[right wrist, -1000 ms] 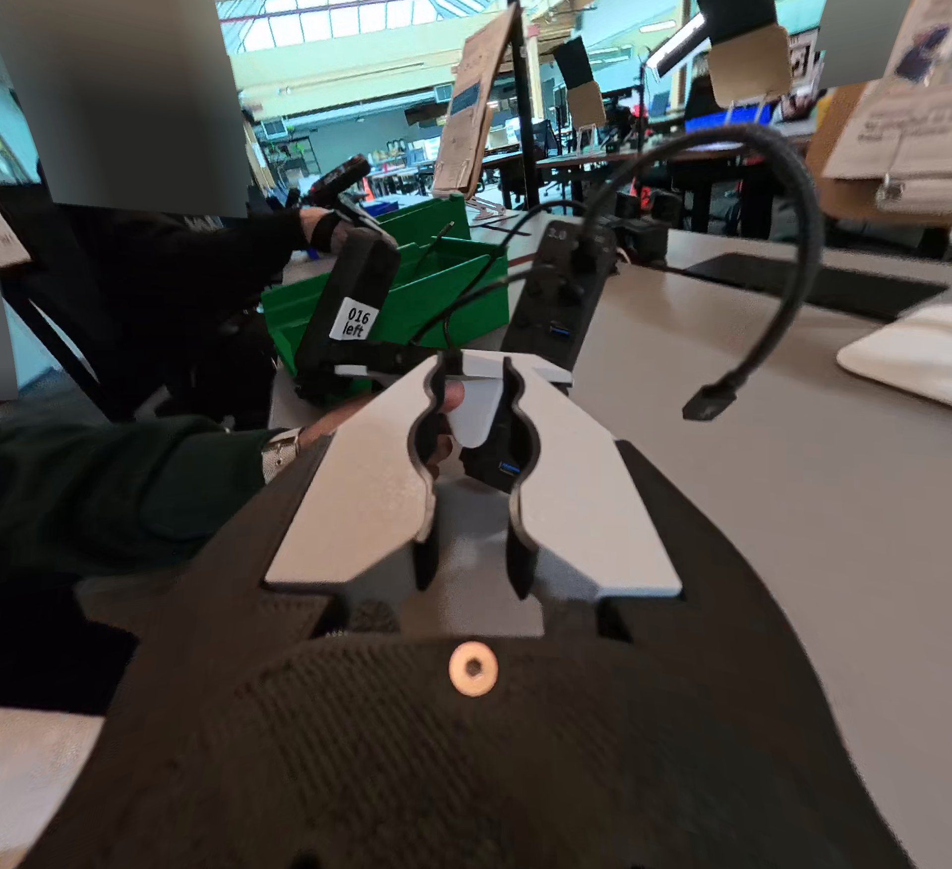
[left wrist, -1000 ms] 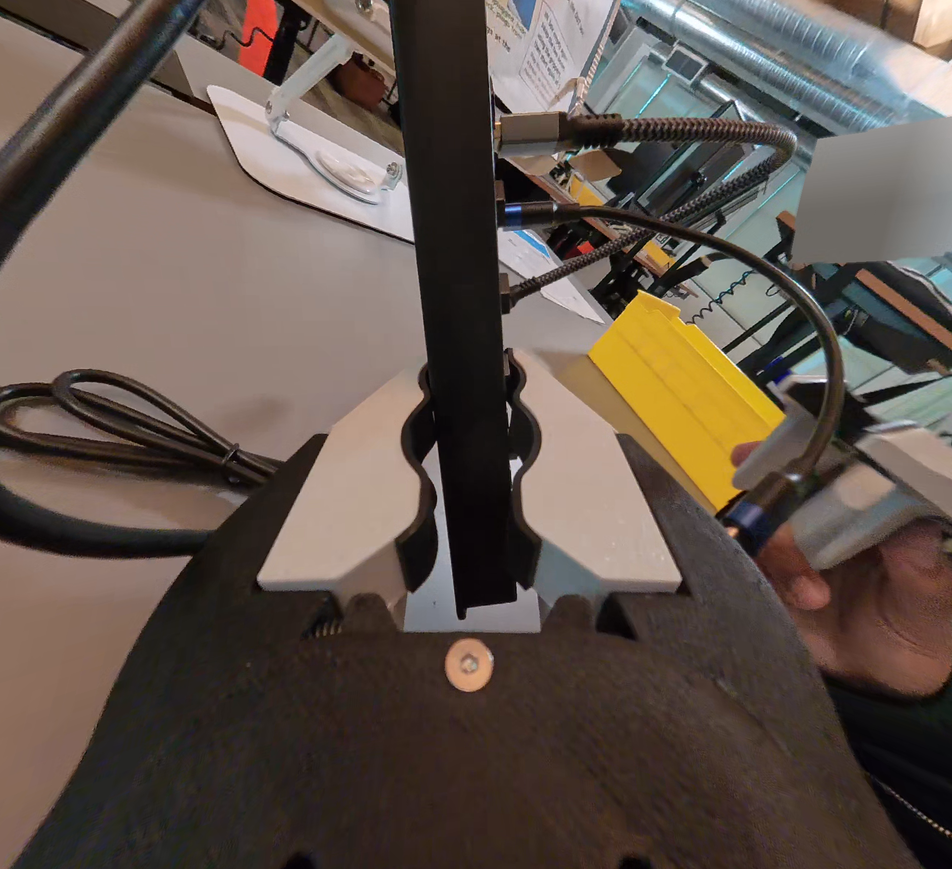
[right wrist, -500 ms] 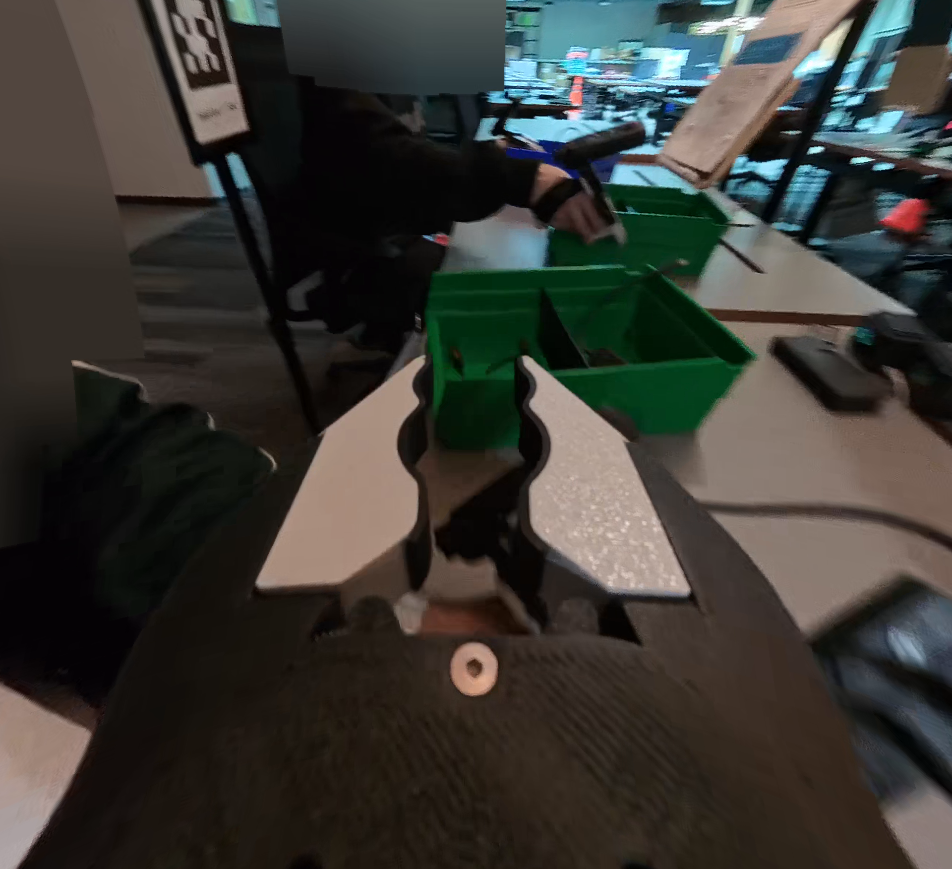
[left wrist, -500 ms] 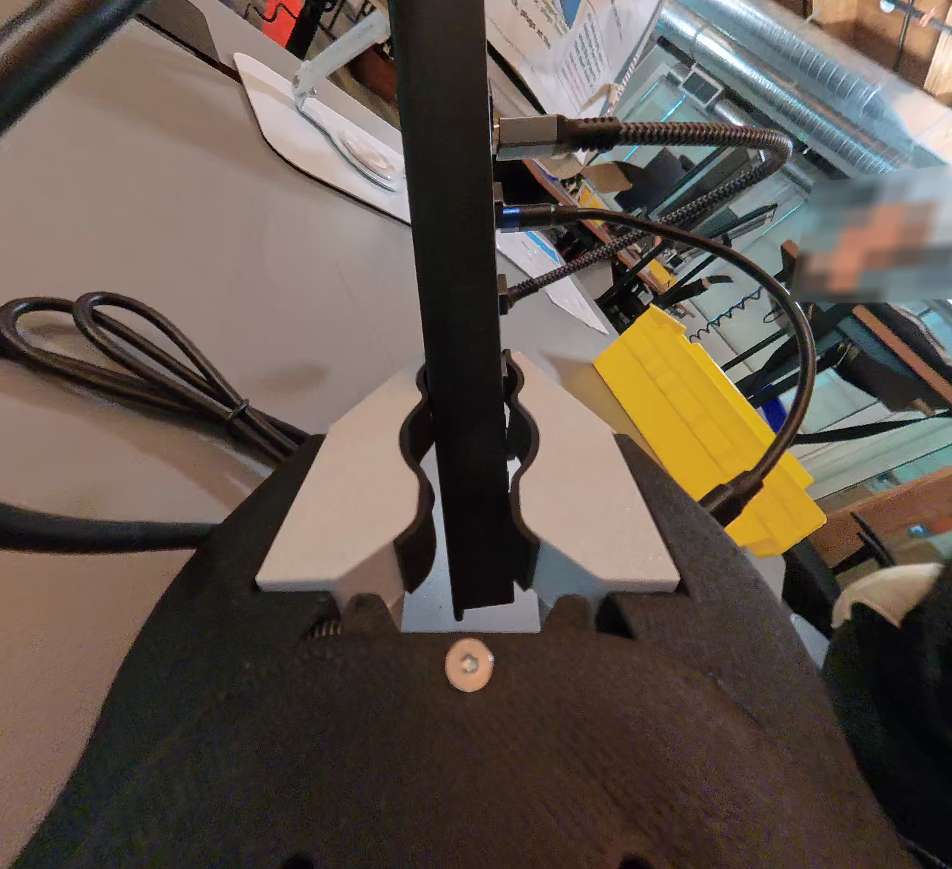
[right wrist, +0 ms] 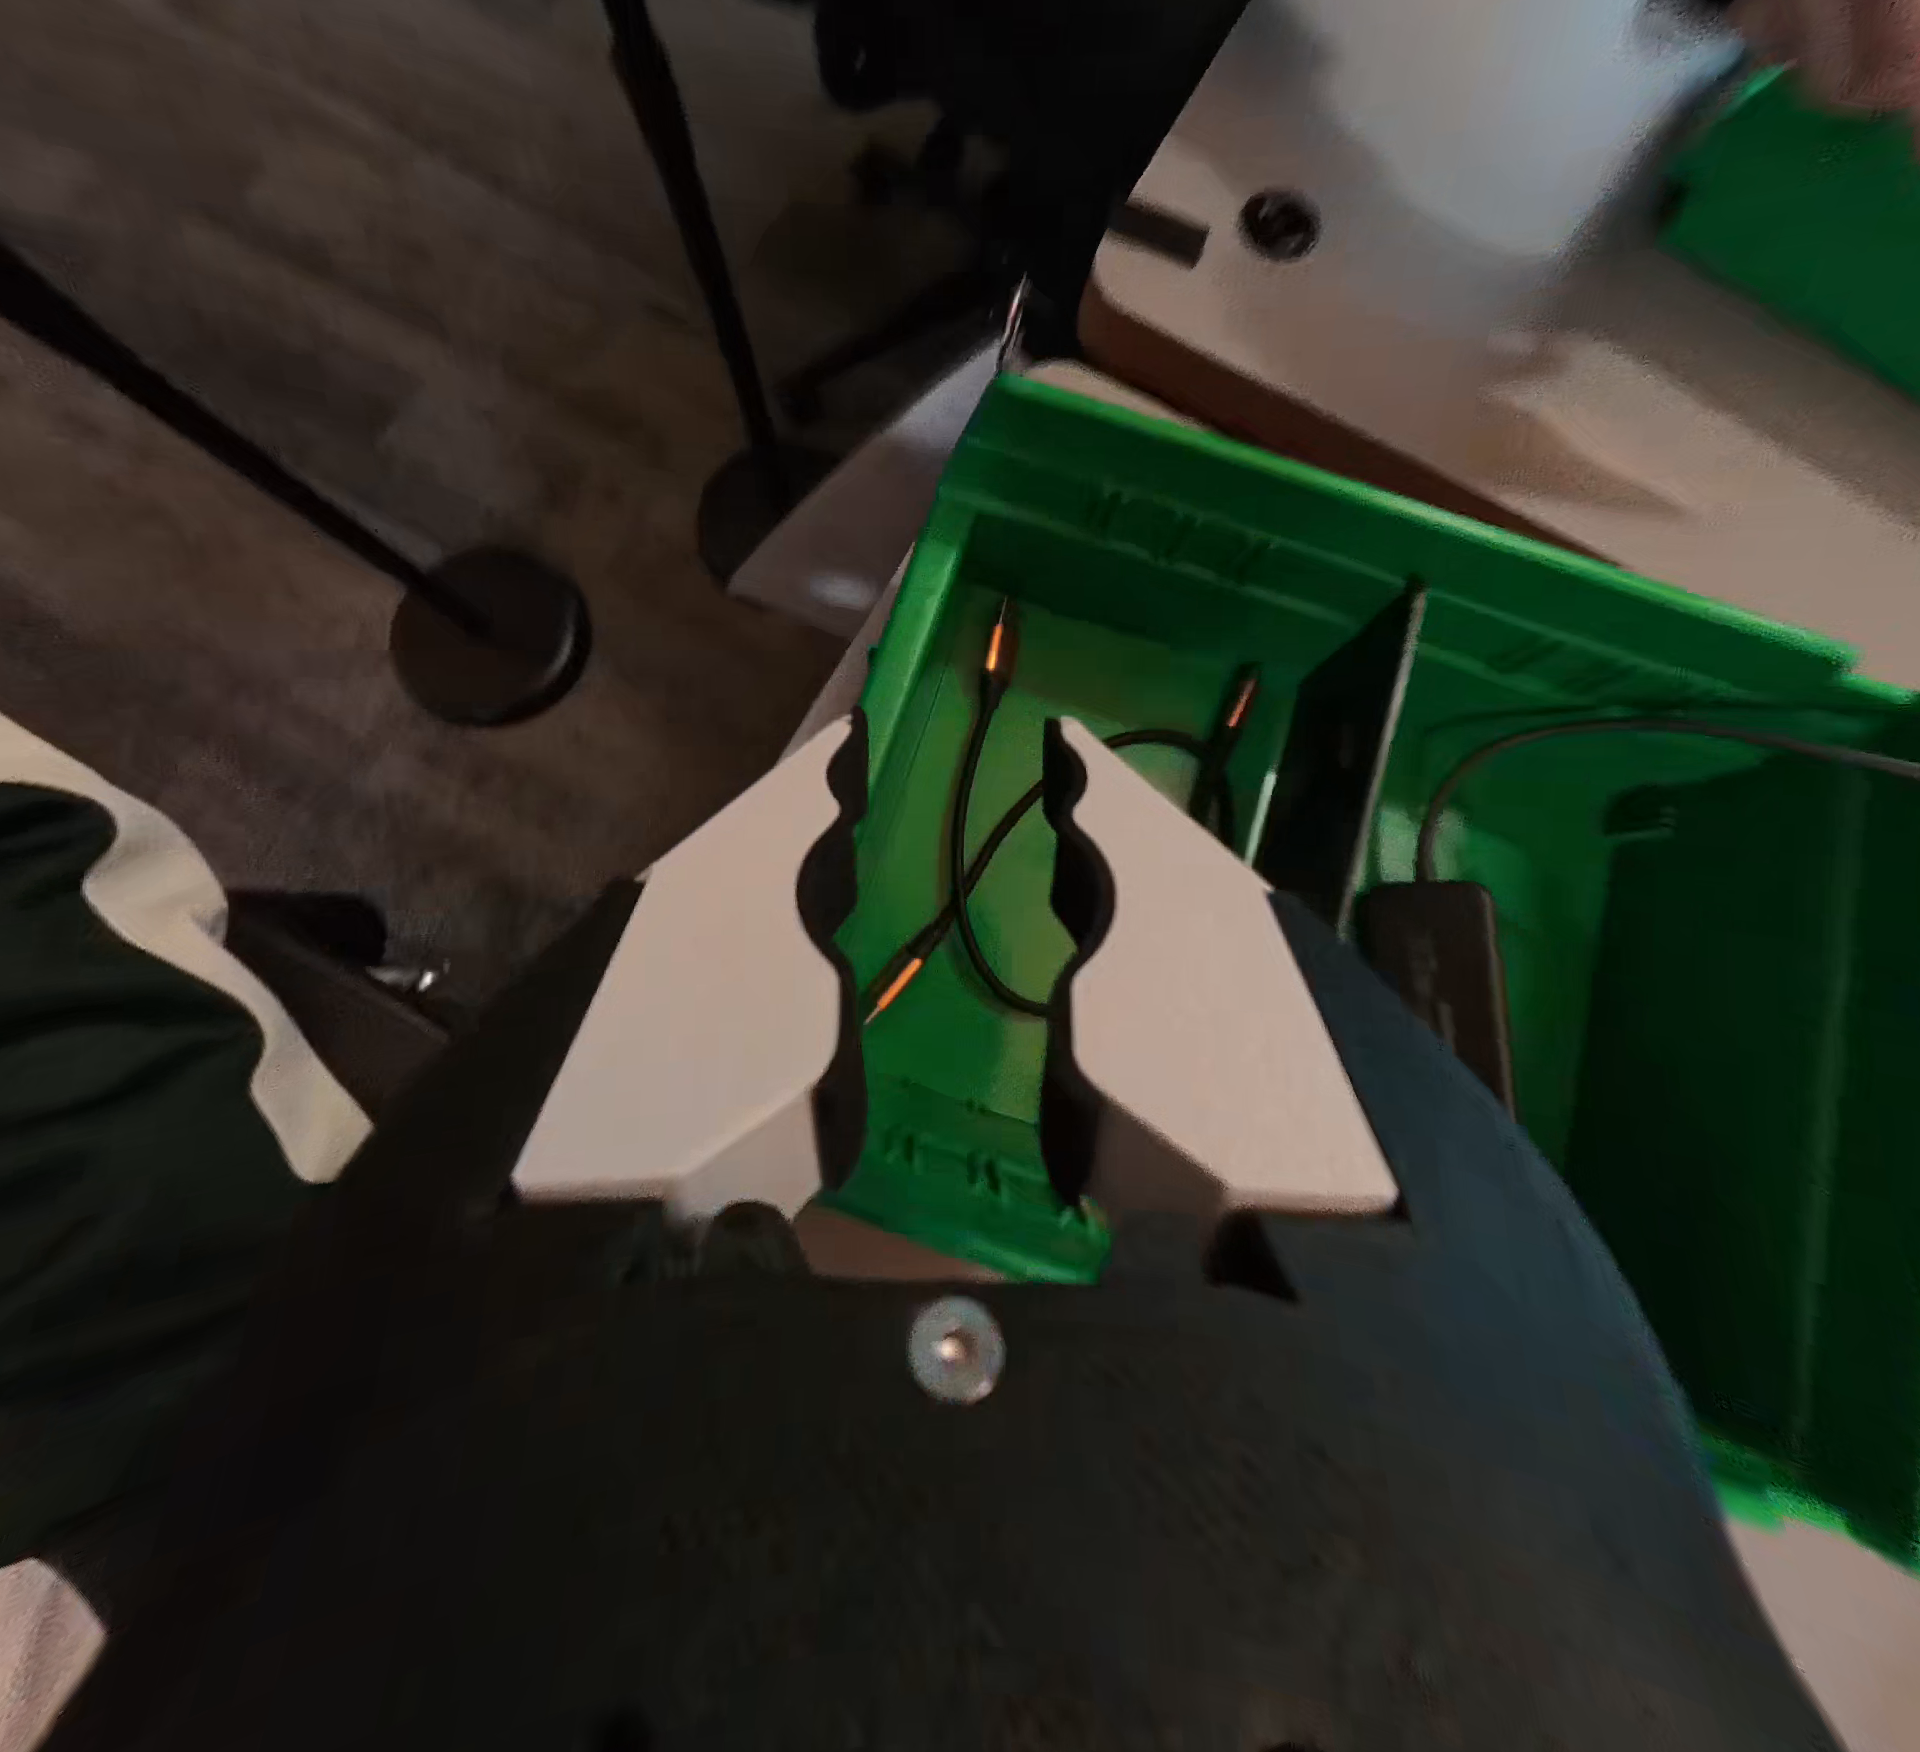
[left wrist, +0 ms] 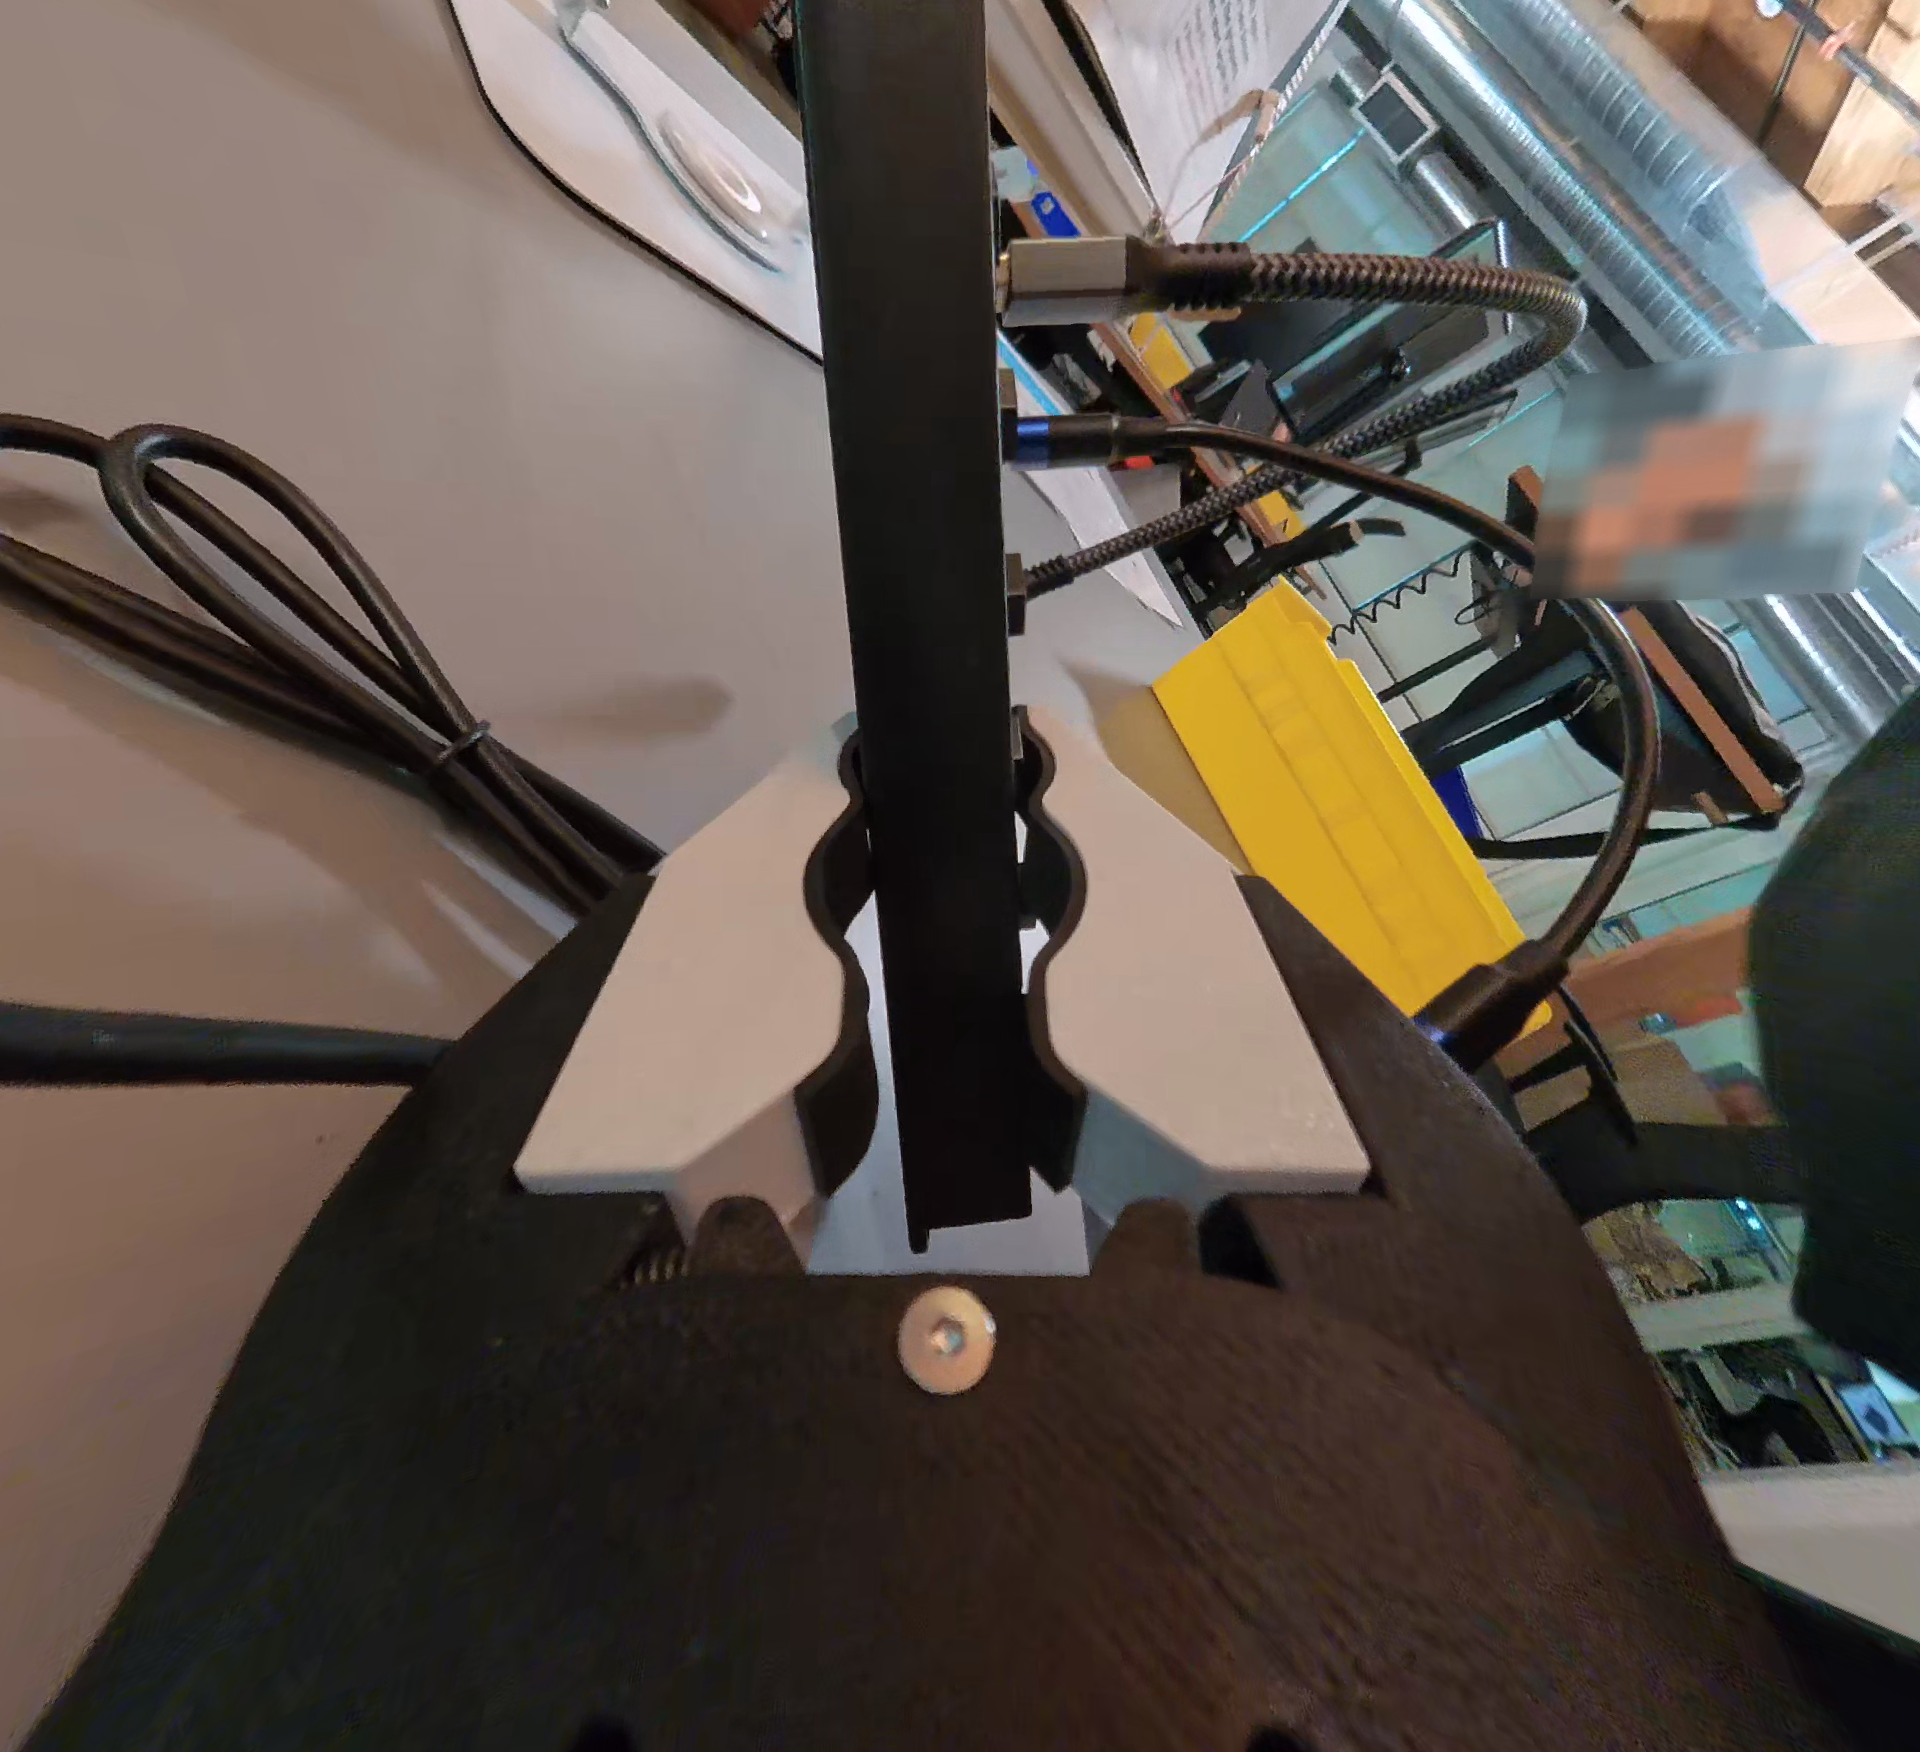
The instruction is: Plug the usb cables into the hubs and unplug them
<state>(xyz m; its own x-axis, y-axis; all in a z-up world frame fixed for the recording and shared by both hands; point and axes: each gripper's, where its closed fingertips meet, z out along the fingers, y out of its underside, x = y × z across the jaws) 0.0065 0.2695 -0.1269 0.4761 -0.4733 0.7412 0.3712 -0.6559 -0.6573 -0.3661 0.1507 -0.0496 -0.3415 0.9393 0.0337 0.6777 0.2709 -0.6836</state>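
Gripping black hub [left wrist: 904, 476] edge-on above bench [left wrist: 312, 455], left tongs [left wrist: 940, 881] closed on it; three cables [left wrist: 1351, 294] seen plugged. Right tongs [right wrist: 951, 881] open, empty, over green bin [right wrist: 1143, 497] holding loose cables [right wrist: 971, 829]. Plugging judged partly done; unplugging outstanding.

The left claw [left wrist: 940, 913] points toward 12 o'clock, its two pale fingers [left wrist: 717, 996] pressed from either side against a flat black bar that stands upright between them. The right claw [right wrist: 951, 881] tilts downward, its fingers [right wrist: 1174, 975] parted with a clear gap and gripping nothing.
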